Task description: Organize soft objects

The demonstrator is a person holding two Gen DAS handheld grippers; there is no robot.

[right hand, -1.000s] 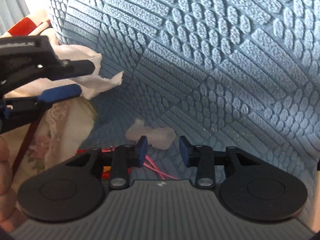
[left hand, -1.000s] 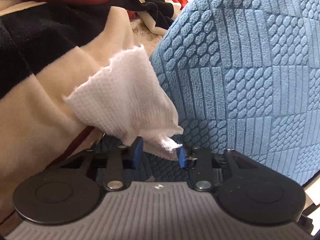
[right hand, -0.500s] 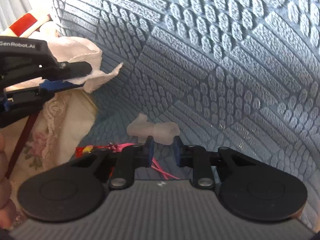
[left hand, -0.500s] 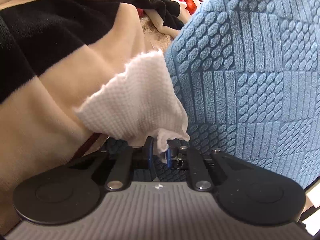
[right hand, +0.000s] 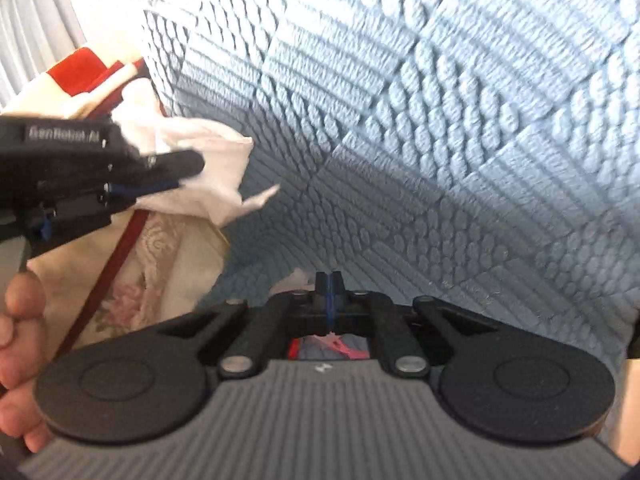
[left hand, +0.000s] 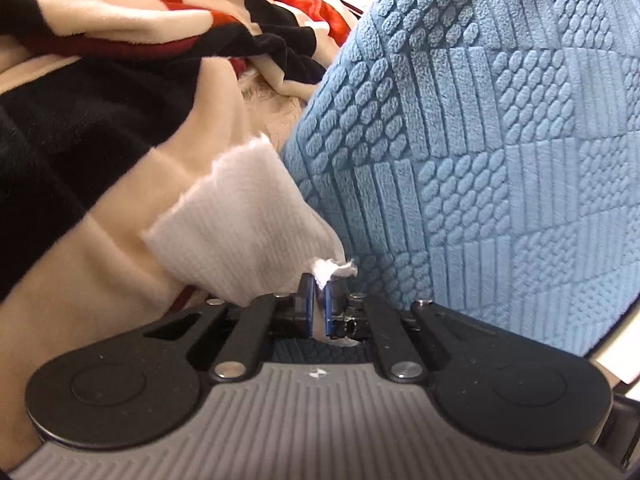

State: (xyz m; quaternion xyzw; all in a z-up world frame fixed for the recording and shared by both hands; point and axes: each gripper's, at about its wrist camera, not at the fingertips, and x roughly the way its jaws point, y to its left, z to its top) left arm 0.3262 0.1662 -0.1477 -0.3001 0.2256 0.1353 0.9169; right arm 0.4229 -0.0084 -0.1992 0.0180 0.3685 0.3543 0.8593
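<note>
A white waffle-textured cloth (left hand: pixel 240 232) lies against a striped fleece blanket. My left gripper (left hand: pixel 318 300) has its jaws closing tight on the cloth's lower corner, and the pads press on it. In the right wrist view, the same left gripper (right hand: pixel 188 174) holds the white cloth (right hand: pixel 216 168) at the left. My right gripper (right hand: pixel 330 284) has its jaws closing until the blue pads meet. A small pale scrap (right hand: pixel 296 278) peeks out just left of its fingertips. I cannot tell whether the scrap is pinched.
A large blue textured blanket (left hand: pixel 500 160) rises like a wall ahead and to the right in both views. A black, cream and red fleece blanket (left hand: pixel 100 120) fills the left. A floral lace fabric (right hand: pixel 160 248), a person's hand (right hand: pixel 20 340) and pink strands (right hand: pixel 344 350) sit low.
Both grippers went from open to shut. The left closed on the white cloth's corner. The right closed as it moved up to the pale scrap, which now sits beside its fingertips.
</note>
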